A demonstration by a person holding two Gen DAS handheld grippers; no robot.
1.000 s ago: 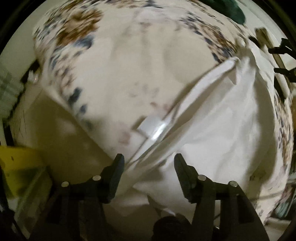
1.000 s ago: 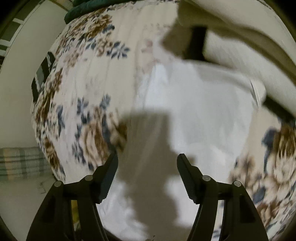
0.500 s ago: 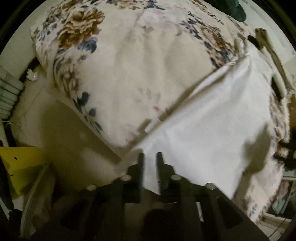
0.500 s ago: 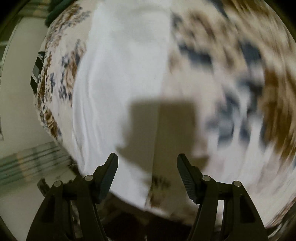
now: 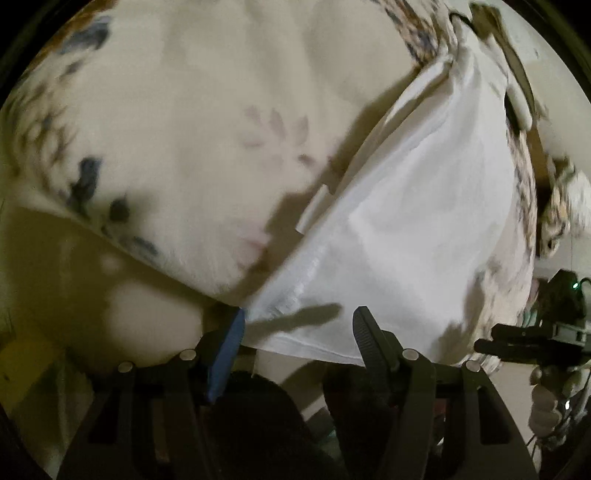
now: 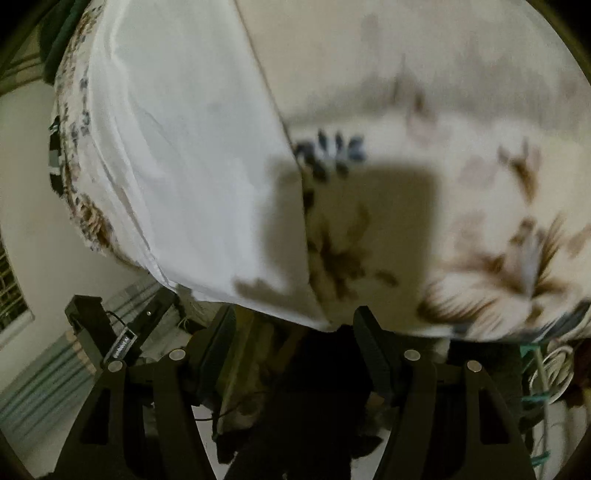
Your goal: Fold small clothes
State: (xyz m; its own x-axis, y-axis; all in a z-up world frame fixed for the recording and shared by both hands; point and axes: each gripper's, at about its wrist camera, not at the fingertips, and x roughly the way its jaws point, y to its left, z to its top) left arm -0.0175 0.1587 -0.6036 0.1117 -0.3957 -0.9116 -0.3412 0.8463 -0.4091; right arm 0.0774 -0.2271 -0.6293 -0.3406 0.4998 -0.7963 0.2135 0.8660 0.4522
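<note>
A white garment (image 5: 406, 229) lies spread flat on a bed covered with a floral bedspread (image 5: 177, 147), cream with brown and blue flowers. In the left wrist view the cloth runs from the near edge of the bed up toward the far right, and a small white tag (image 5: 312, 213) sticks out along its left edge, casting a shadow on the bedspread. The left gripper (image 5: 297, 328) hangs at the garment's near corner with its jaws wide apart and nothing between them; the left fingertip, which looks blue here, sits just beside the corner of the cloth, and whether it touches cannot be told. In the right wrist view the same white garment (image 6: 192, 166) fills the left half of the bed, its straight edge running diagonally down toward the camera, with the bedspread (image 6: 461, 184) blurred on the right. The right gripper (image 6: 293, 325) is also spread wide and empty, poised just off the near hem of the cloth, its shadow falling across the cloth edge and the flowers. A dark green cloth (image 6: 59, 33) shows at the far top left corner of the bed. The right gripper appears at the lower right of the left wrist view as a dark shape (image 5: 532, 343) beyond the bed edge.
</note>
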